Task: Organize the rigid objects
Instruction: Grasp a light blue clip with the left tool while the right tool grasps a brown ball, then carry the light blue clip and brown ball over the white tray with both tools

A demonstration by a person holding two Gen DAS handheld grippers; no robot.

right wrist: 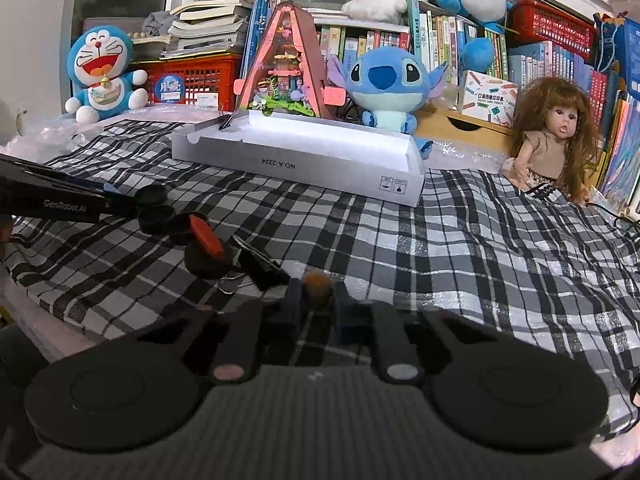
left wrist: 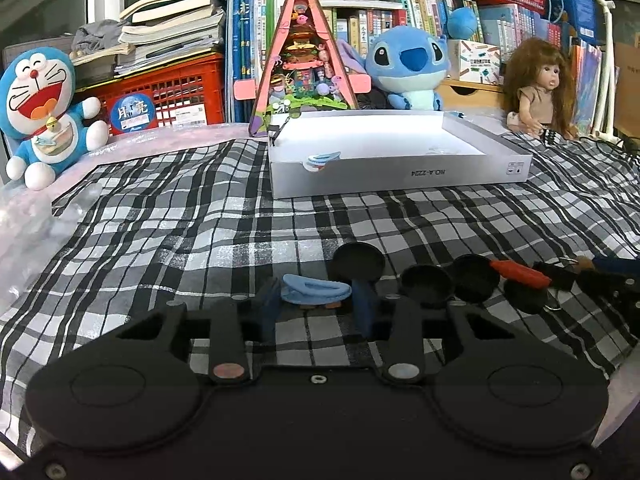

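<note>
Blue plastic clip (left wrist: 316,290) lies on the checked cloth (left wrist: 192,220) between the left gripper (left wrist: 318,308)'s parted fingers; contact cannot be told. The right gripper (right wrist: 318,304) brackets a small brown ball (right wrist: 317,285), jaws narrow. Black caps (left wrist: 426,285) lie just right of the clip; the white box (left wrist: 400,174) sits well beyond.

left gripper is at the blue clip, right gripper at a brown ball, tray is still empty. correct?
Not quite: the tray is not empty. The left wrist view shows a blue clip already lying at its near-left corner. The rest holds: the left gripper has its fingers either side of another blue clip, and the right gripper is at the brown ball.
</note>
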